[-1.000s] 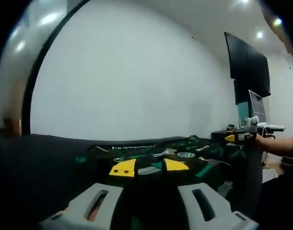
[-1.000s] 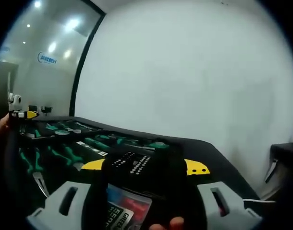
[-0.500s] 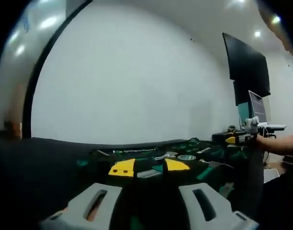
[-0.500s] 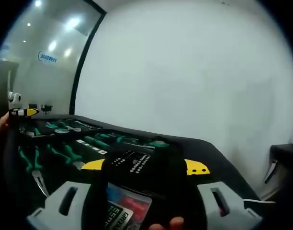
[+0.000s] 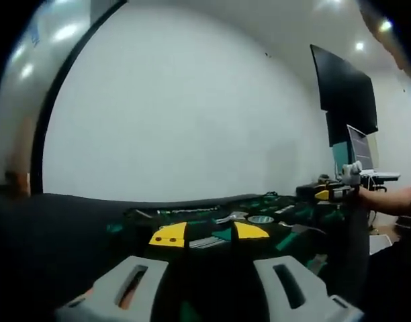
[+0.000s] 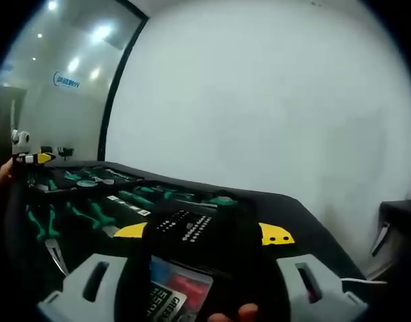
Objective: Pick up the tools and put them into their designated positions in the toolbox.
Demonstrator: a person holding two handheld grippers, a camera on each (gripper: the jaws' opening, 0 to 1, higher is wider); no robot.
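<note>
Left gripper view: the left gripper (image 5: pixel 209 285) hovers low over a black-covered table (image 5: pixel 51 228), its two grey jaws set apart with nothing between them. Beyond the yellow jaw tips lies the open toolbox (image 5: pixel 246 225), a dark tray with green-handled tools and a round metal part; details are blurred. A line of pale writing runs along the tray's far edge, too small to read. At the right of this view the right gripper (image 5: pixel 340 184) is seen in a person's hand (image 5: pixel 377 200). A black monitor (image 5: pixel 346 94) hangs on the white wall.

Right gripper view: the right gripper (image 6: pixel 202 268) has its jaws closed on a black case of screwdriver bits (image 6: pixel 192 251), which fills the gap between them; rows of small bits show on its upper face, and a red-and-blue label (image 6: pixel 175 285) carries print that cannot be read. Behind it, the toolbox (image 6: pixel 91 201) holds green-handled pliers (image 6: pixel 44 228) and screwdrivers (image 6: pixel 135 199) in their slots. A blue logo (image 6: pixel 66 80) on the glass partition is illegible. The left gripper (image 6: pixel 27 155) appears at far left.
</note>
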